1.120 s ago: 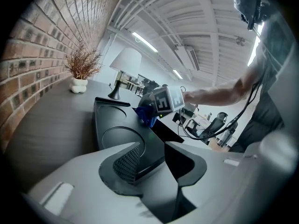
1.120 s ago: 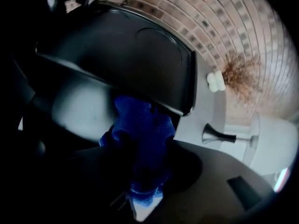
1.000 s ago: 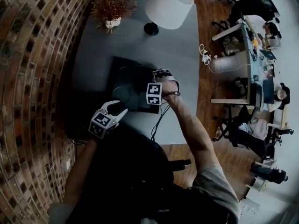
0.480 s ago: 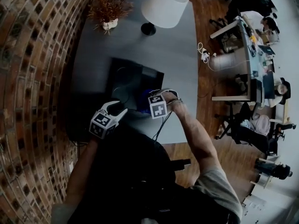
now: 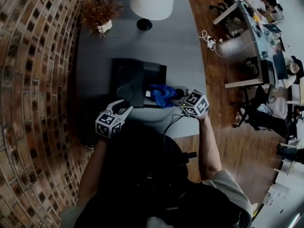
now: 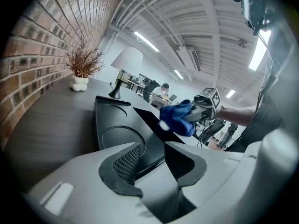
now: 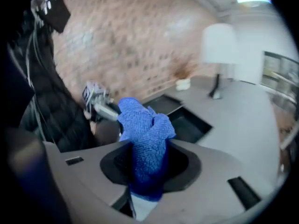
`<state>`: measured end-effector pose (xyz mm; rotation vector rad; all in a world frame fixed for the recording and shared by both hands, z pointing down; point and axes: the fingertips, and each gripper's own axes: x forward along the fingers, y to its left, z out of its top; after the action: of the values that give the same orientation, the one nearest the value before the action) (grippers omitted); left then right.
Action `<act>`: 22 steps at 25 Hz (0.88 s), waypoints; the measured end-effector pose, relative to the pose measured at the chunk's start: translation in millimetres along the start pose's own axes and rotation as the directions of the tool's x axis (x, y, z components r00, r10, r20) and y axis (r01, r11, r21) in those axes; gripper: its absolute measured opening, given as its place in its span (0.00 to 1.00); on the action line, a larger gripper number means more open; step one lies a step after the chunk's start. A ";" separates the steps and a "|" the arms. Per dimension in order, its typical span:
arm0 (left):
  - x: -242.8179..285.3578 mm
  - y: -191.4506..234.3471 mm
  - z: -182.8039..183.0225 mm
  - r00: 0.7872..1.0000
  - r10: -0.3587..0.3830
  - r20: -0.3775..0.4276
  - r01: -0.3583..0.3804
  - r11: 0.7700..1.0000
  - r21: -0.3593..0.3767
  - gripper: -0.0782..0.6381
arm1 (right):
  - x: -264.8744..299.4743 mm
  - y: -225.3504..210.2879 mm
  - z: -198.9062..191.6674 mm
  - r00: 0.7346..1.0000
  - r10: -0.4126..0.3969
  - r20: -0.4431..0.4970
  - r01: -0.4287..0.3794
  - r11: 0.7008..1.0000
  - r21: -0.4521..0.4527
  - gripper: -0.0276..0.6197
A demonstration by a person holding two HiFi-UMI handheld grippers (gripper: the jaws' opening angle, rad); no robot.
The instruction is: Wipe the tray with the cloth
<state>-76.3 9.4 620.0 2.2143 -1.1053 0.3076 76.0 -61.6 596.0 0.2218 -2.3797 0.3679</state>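
One blue cloth (image 5: pixel 163 95) is bunched and pinched in the right gripper (image 5: pixel 175 97). Both jaws are pressed onto it, and most of the cloth sticks out past the fingertips. It is held over the near-right corner of the tray (image 5: pixel 124 72), at the edge of a rectangular compartment.

Tray is black and moulded, with round recesses along its left side and rectangular compartments on its right. It is laid on a grey table (image 5: pixel 190 46).

At the tray's near-left corner the left gripper (image 5: pixel 121 109) is set. Its jaws are closed down on the tray's near edge, which is seen running in between the two pads. In the left gripper view the cloth looks raised off the tray surface, but contact cannot be confirmed either way.

Right gripper's marker cube (image 5: pixel 195 103) is positioned off the tray's near-right corner, over bare table. A dark cable (image 5: pixel 167 123) is draped off the table edge just on the near side of the tray.

Beyond the tray's far edge, well apart from it, a lamp (image 5: pixel 153 1) with a white shade and dark base is stood. A dry plant (image 5: pixel 99 14) in a white pot is placed beyond the tray's far-left corner. A brick wall (image 5: pixel 33 80) is seen along the tray's left, past the table edge. Desks (image 5: pixel 259 56) are seen well to the tray's right, on a wood floor (image 5: pixel 223 127).
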 end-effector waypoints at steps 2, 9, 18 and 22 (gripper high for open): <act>0.6 0.7 0.5 1.000 -0.003 -0.003 0.003 1.000 -0.003 0.32 | -58.2 -26.4 -0.5 0.984 -0.159 0.083 0.149 0.981 0.123 0.24; -1.5 2.7 -5.3 1.000 -0.011 -0.022 0.010 1.000 -0.014 0.32 | -178.4 -80.7 -110.5 0.819 -0.561 -0.119 0.567 0.761 0.314 0.24; -0.6 2.1 -6.5 1.000 -0.012 -0.020 0.011 1.000 -0.019 0.32 | -98.3 -49.1 -222.4 0.678 -0.519 -0.521 0.588 0.808 -0.040 0.31; -3.0 3.9 -5.1 1.000 -0.008 -0.014 0.008 1.000 -0.026 0.32 | -120.8 -42.6 -199.2 0.708 -0.503 -0.496 0.570 0.821 -0.018 0.54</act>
<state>-80.9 12.8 624.3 2.1899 -1.0870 0.3027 300.7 -30.6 664.1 0.7822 -1.6897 0.2617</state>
